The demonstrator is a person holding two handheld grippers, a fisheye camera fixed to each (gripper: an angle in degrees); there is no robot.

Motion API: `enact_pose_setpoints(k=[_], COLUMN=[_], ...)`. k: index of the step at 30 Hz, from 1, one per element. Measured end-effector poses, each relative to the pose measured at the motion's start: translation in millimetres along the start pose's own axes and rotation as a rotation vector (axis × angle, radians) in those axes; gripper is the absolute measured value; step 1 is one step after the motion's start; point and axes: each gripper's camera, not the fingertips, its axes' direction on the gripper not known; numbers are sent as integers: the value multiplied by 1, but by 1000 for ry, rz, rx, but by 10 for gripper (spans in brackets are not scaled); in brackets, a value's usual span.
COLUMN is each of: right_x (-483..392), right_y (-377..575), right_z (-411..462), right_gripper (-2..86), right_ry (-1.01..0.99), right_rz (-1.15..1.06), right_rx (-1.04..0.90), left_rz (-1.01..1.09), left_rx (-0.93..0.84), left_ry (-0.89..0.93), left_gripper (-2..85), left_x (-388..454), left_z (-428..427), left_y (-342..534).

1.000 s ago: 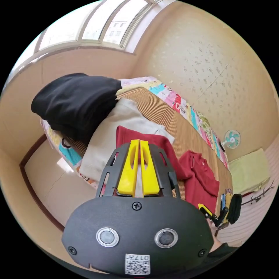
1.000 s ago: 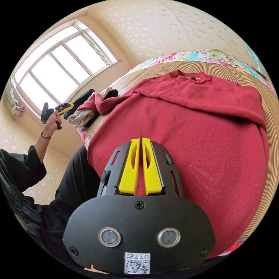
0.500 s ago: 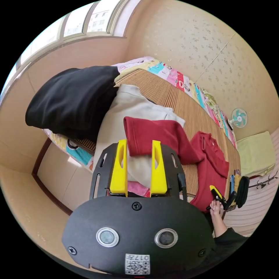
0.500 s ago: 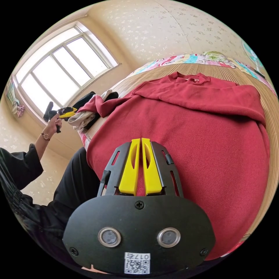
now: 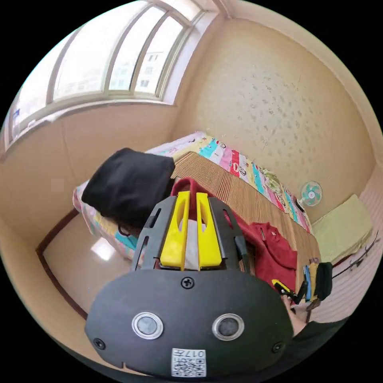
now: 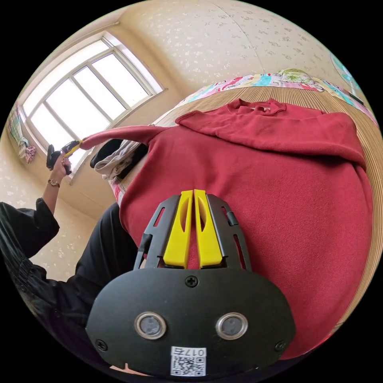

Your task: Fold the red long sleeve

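The left tool (image 6: 74, 148) pinched the red sleeve (image 6: 119, 135), stretched taut sideways from the shirt body (image 6: 279, 191); the right tool (image 6: 194, 195), jaws together, pressed on the body

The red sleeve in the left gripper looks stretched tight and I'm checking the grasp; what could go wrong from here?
The left gripper holds only the cuff of the red sleeve, so the cuff could slip out. The right gripper is shut on the red shirt, so more pull may drag it off flat. The sleeve hangs over the beige garment and might snag it.
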Motion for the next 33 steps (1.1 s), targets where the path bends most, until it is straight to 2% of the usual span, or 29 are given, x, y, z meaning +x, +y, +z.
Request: enact_pose_setpoints(k=[2,5,10,12,17,19,21,23,25,27,29,33], right_x=[5,11,20,23,27,28,31,35,37,37,37,37], right_y=[0,-1,-3,-4,-4,-4,-5,-6,-7,-9,-11,-15], right_z=[-5,-11,-20,-24,-34,-36,-38,-41,-43,-45,-48,-51], right_gripper=[8,8,8,7,7,6,5,5,5,5,5,5], right_ry=[-3,-8,-19,-25,-23,-24,-35,-57,-67,-74,-84,-110], right_rz=[1,5,10,14,8,1,5,14,18,20,24,34], right_rx=[2,2,-1,0,11,19,19,21,23,24,24,23], left_rz=[-183,-358,-463,-477,-531,-562,-531,-373,-262,-122,88,327], left_rx=[-18,15,93,115,11,40,119,271,293,254,165,-37], left_ry=[119,200,302,294,249,140,150,212,251,371,577,773], left_gripper=[58,106,135,134,107,72,47,38,37,37,37,40], left_x=[-50,-86,-101,-103,-101,-92,-72,-12,52,126,238,385], left_z=[18,30,50,56,97,95,86,65,66,81,113,171], left_y=[38,99,135,129,109,110,105,91,79,73,87,148])
